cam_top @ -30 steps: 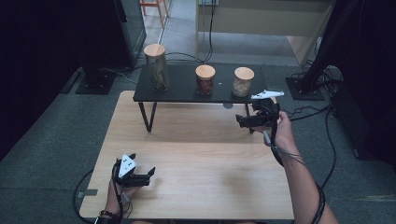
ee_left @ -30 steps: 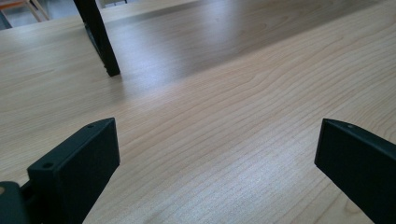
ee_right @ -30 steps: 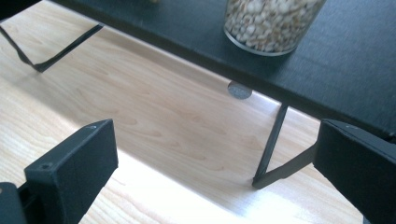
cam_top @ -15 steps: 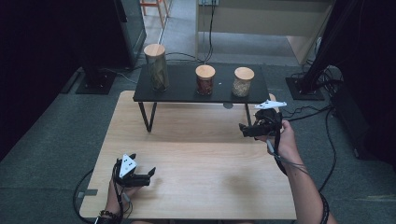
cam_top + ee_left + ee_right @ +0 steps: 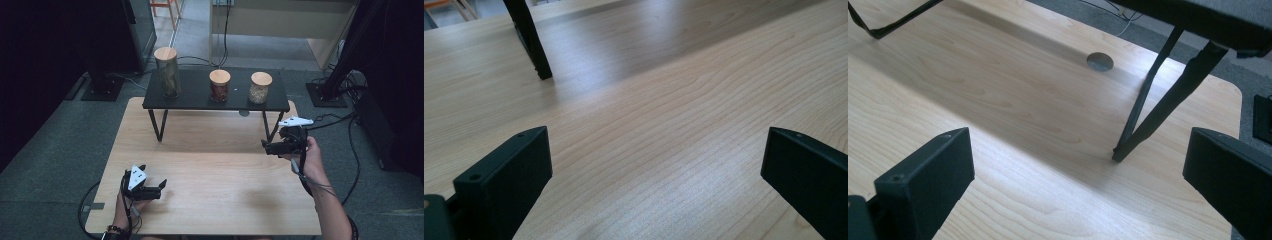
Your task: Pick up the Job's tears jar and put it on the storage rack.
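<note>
- The left gripper (image 5: 161,187) sits low over the near left corner of the wooden table (image 5: 220,200), held in the person's left hand (image 5: 131,197), a grey three-cornered plate on top of it.
- Its jaws are spread wide with nothing between them; in the left gripper view bare wood grain lies in the gap, and a black leg (image 5: 530,37) of the shelf stands ahead and to the left of them.
- The right gripper (image 5: 266,147) hangs over the right side of the table, held in the person's right hand (image 5: 311,159), its tips pointing toward the table's middle.
- Its jaws are also spread apart and empty; in the right gripper view the table surface shows between them.
- Just ahead of the right gripper, slightly toward its right jaw, the two slanted black legs (image 5: 1158,105) of the shelf meet at a foot on the wood.
- Farther ahead of that gripper, a round grey disc (image 5: 1100,61) is set in the tabletop.
- A black shelf (image 5: 200,97) stands on the far half of the table, well ahead of the left gripper and just beyond and above the right one.
- Three cork-lidded jars stand on the shelf: a tall jar (image 5: 166,71) at the left end, a short jar with dark red contents (image 5: 219,85) in the middle, and a short jar with pale contents (image 5: 260,87) nearest the right gripper.
- Neither gripper touches any jar.
- Cables (image 5: 330,187) trail from the right gripper along the person's forearm.
</note>
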Available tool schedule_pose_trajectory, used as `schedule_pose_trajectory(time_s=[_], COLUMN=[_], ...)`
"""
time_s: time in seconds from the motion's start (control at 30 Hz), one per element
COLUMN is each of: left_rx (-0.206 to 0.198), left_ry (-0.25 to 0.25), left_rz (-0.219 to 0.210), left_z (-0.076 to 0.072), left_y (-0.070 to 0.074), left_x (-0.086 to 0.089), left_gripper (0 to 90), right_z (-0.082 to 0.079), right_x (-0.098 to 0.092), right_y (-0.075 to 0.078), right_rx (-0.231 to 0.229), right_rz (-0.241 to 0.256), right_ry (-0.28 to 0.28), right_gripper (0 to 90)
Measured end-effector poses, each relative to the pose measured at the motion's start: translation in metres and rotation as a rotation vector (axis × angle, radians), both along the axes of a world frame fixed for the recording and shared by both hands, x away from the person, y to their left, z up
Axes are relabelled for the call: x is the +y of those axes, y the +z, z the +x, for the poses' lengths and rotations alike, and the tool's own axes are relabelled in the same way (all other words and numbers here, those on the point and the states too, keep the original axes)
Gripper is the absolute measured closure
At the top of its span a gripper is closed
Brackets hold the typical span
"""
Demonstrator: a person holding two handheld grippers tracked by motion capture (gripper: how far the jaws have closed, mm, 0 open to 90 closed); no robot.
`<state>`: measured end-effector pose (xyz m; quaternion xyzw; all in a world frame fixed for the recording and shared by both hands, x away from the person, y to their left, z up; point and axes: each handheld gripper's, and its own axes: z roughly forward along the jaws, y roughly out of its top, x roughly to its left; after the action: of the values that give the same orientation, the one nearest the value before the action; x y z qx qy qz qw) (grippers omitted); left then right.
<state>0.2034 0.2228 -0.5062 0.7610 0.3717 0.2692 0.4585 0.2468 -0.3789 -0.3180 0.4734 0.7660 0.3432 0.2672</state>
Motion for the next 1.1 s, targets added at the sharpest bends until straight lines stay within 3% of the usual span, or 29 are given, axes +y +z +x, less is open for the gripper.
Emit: schedule_pose_trajectory(time_s=[0.53, 1.1], left_rx=[-0.002, -0.004], left_ry=[0.005, 0.010], left_rz=[0.009, 0.014], left_z=[-0.001, -0.002], left_y=[0.000, 0.000], left_x=[-0.002, -0.004], left_gripper=[0.0, 0.0], right_z=[-0.021, -0.041], right_x=[-0.016, -0.030], right_y=[-0.028, -0.075], right_rx=[-0.010, -0.014], right_rz=[0.002, 0.019], right_ry=[0.006, -0.014], right_gripper=[0.0, 0.0])
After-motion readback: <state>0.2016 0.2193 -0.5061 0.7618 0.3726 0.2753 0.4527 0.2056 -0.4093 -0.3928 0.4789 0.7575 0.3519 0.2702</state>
